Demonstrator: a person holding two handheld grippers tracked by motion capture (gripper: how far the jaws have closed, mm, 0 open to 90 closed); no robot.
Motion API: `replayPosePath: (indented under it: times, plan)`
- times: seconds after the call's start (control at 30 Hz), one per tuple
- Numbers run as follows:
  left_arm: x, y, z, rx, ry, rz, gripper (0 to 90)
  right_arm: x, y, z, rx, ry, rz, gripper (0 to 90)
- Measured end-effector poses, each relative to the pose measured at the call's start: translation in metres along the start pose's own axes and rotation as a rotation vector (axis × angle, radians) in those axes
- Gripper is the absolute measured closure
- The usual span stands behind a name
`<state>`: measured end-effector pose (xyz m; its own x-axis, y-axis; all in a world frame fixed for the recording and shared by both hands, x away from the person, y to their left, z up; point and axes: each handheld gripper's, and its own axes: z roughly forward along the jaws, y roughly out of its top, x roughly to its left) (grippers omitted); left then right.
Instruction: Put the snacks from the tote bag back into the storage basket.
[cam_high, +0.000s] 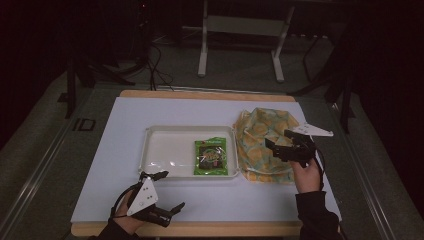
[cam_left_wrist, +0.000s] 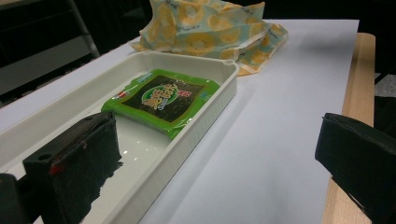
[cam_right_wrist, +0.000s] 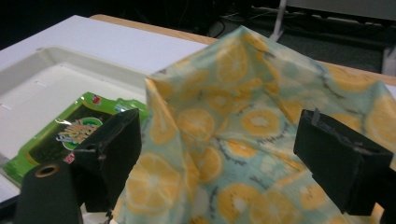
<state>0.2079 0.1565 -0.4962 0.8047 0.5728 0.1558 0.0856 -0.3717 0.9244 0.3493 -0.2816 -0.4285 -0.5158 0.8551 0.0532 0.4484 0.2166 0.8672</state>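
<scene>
At the near edge of the bench (cam_high: 100, 150), the left gripper (cam_high: 162, 192) rests low with its jaws spread wide and nothing between them. Just beyond it lies the white tray (cam_high: 150, 150), its near left corner close to one jaw. Inside the tray, toward its right end, a green snack packet (cam_high: 215, 157) lies flat, its long axis running near to far.

To the right, the right gripper (cam_high: 280, 142) hangs over the lemon-print bag (cam_high: 260, 130), which sits crumpled on the bench just right of the tray and touches or nearly touches its right wall. In the right gripper view, the jaws stand apart with the bag's raised fold (cam_right_wrist: 243, 93) between and just ahead of them, not yet pinched.

The bag seems to be the thing in hand, and the right gripper is much the nearer to it; the left one is well apart, across the tray. The fold rises toward the gripper, so a short forward and downward reach should probably bring the jaws around the cloth. The packet lies left of that gripper, nearer to it than to the left one.
</scene>
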Motion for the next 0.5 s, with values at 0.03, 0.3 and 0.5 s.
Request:
replayPosePath:
  times: [0.03,0.3,0.5]
  plan:
    - [0.000,0.000,0.000,0.000,0.000,-0.001,0.3,-0.002,-0.002,-0.002,-0.006,-0.006,0.007,14.8]
    - [0.000,0.000,0.000,-0.001,0.000,0.001,0.3,-0.008,-0.020,-0.015,-0.013,-0.030,0.022,14.8]
    - [0.000,0.000,-0.001,0.000,0.000,0.003,0.3,-0.013,-0.030,-0.023,-0.017,-0.049,0.035,14.8]
